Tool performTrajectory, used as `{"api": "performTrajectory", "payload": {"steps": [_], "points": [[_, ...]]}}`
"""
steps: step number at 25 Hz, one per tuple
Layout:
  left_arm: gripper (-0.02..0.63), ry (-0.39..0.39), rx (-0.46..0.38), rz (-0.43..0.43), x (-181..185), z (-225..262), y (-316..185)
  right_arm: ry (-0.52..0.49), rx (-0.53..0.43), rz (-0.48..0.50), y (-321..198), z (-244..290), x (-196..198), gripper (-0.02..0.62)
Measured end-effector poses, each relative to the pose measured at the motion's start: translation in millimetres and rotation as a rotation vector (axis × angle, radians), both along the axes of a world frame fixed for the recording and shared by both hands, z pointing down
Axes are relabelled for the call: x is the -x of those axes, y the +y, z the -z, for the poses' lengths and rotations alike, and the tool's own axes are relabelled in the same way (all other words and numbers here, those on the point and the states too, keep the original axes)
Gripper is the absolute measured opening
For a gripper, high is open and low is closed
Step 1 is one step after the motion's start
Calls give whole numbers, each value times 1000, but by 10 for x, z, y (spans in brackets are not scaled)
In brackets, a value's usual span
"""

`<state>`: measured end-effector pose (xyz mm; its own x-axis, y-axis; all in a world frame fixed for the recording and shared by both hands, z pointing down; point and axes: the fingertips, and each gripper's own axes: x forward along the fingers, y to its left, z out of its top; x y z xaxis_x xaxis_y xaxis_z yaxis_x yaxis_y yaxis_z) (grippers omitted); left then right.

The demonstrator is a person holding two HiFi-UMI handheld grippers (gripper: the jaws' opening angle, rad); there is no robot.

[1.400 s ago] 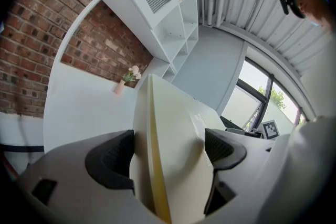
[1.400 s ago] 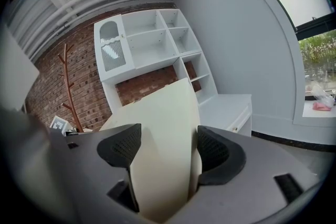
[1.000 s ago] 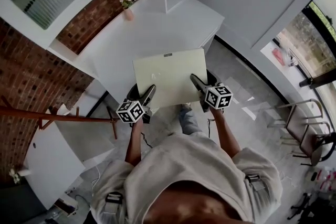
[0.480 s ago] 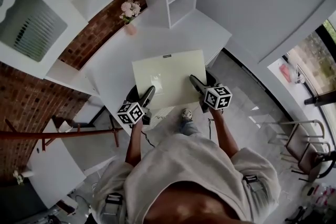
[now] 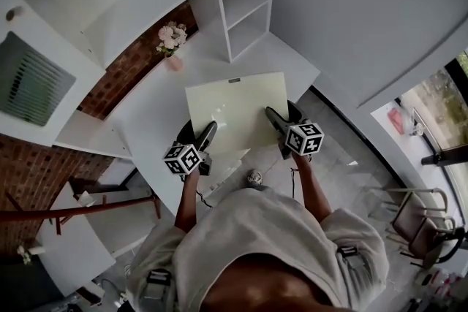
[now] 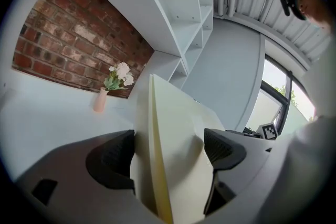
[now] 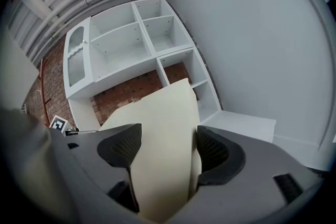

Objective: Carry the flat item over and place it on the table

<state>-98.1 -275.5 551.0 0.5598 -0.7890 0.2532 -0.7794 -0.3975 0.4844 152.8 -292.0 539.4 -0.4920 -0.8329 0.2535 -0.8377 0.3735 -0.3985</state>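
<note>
"Board (image 5: 235, 112), where is it?"
"Over the white table (image 5: 150, 109). Its near edge sticks out past the table's front."
"Who holds it?"
"Both. The left gripper (image 5: 209, 131) pinches that near edge between its two fingers. The right gripper (image 5: 270, 115) pinches it too, further along the table's front."

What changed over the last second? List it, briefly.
The pale board has been carried forward, further over the white table, toward the shelves. Nothing was taken hold of or let go: left tool and right tool still clamp its near edge.
</note>
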Motion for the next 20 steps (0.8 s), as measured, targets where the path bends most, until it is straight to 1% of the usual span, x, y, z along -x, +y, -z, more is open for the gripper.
{"api": "performTrajectory", "payload": {"steps": [5,9,15,20], "points": [[425,-7,-6,9,-132,6,-360,-7,-4,9,-379,-7,-132,348],[425,-17,3,18,-178,-36,-533,-12,7,16,-574,-64,-174,348],[425,-25,21,30,-205,-71,-674,-24,22,28,-746,-113,-205,348],[425,-32,25,29,-188,-86,-700,-34,27,28,-772,-157,-187,347]]}}
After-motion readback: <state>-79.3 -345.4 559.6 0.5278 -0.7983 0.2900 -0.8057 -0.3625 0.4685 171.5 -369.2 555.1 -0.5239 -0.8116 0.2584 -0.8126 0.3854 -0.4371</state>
